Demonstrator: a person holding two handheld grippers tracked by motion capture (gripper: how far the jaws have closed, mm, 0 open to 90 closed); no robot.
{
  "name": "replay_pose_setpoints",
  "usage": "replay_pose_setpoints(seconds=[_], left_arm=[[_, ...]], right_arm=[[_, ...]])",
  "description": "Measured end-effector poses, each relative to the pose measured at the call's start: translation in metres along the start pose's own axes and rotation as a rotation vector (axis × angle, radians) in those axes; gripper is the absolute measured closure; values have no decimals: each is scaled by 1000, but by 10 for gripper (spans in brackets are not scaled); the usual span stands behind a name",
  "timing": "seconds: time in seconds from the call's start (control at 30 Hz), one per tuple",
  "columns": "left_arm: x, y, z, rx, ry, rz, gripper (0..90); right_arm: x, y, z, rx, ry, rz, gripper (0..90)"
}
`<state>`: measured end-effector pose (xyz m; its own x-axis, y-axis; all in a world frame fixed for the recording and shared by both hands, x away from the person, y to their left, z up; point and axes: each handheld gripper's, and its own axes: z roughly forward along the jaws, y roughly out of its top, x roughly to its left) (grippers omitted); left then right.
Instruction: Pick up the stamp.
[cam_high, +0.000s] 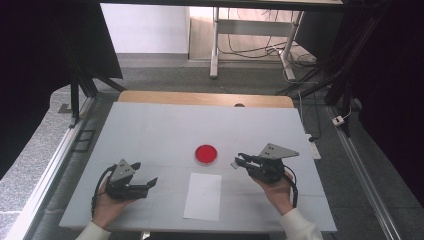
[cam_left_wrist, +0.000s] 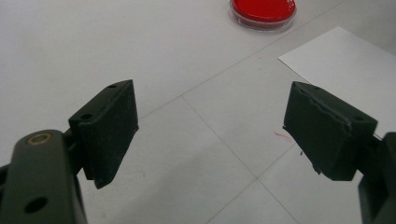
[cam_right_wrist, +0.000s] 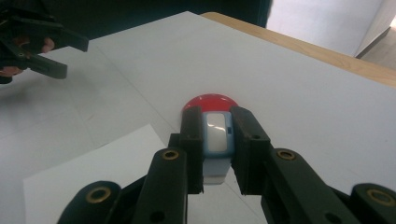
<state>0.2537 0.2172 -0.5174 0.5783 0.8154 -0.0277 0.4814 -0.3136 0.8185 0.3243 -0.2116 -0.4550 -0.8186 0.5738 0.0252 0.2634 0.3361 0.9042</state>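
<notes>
Right gripper (cam_right_wrist: 217, 154) clamped on a small white-and-blue block, probably a stamp (cam_right_wrist: 217, 135); the stamp stands upright between the jaws, its long axis along them, its rounded top toward the camera. Directly ahead of this gripper, just beyond the stamp, lies the red ink pad (cam_right_wrist: 210, 101), a round shallow dish flat on the table (cam_right_wrist: 303, 88); in the high view the right gripper (cam_high: 239, 161) sits just right of the dish (cam_high: 206, 154), pointing toward it, and is plainly the nearer of the two. The coming move, by judgement, turns on this short gap: the stamp must travel forward and down onto the pad. White paper sheet (cam_high: 203, 196) lies just on the near side of the pad, between the two hands. Left gripper (cam_left_wrist: 210, 135) wide open and holding nothing, jaws well apart over bare table; in the high view it (cam_high: 150, 184) rests left of the sheet.
</notes>
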Motion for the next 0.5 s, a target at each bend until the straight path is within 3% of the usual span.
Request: replay_pose_setpoints(seconds=[0.5], left_arm=[[-4,-1,-2,13,22,13,178]], right_arm=[[29,4,30,15,103,-28,752]])
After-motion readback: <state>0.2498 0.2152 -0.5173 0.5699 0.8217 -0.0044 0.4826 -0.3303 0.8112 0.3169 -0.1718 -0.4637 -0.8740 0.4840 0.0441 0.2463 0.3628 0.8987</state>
